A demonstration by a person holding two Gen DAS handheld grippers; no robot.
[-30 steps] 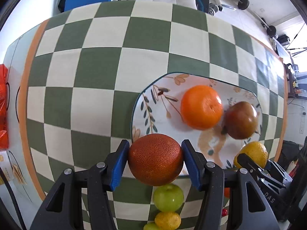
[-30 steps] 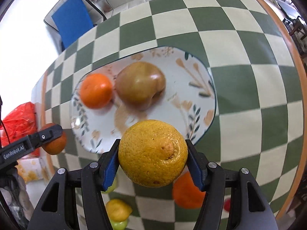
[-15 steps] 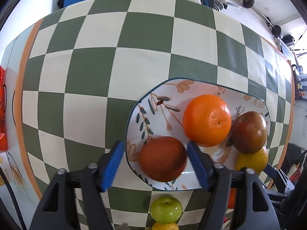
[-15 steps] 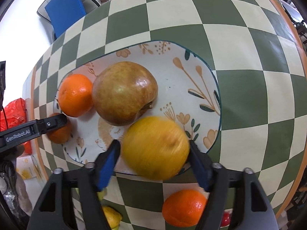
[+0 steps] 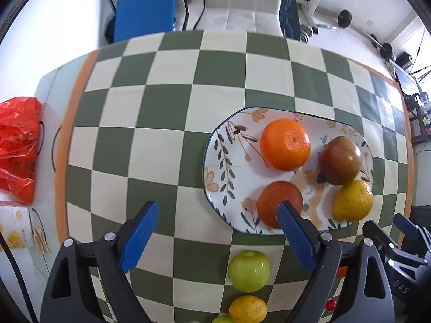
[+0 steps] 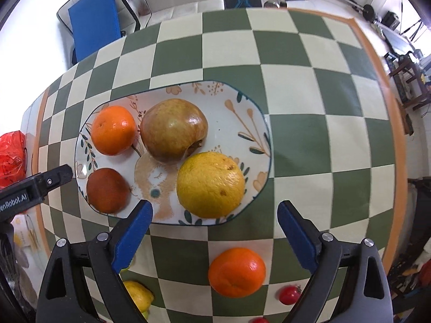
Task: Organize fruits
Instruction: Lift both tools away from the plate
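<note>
A flowered plate [image 5: 215, 161] [image 6: 237, 123] lies on the checked cloth and holds a bright orange [image 5: 285, 144] [image 6: 113, 130], a brown-red apple [image 5: 340, 160] [image 6: 173, 130], a dark orange [image 5: 277, 202] [image 6: 107, 189] and a big yellow citrus [image 5: 353, 200] [image 6: 211, 185]. My left gripper [image 5: 218, 215] hangs above the plate's near left edge. Its jaws are still opening and grip nothing; the dark orange lies free under its right finger. Over the plate's near edge my right gripper [image 6: 215, 210] is also opening, clear of the yellow citrus below it.
Loose on the cloth nearer to me are a green apple [image 5: 249, 270], a small yellow citrus [image 5: 247, 309], an orange [image 6: 237, 271], a lemon [image 6: 137, 294] and a cherry tomato [image 6: 289, 294]. A red bag [image 5: 18, 148] and a tissue pack [image 5: 16, 226] sit off the left edge.
Both grippers let go: the dark orange and the yellow citrus went from the jaws onto the plate. Both jaws spread wide and both grippers rose away.
</note>
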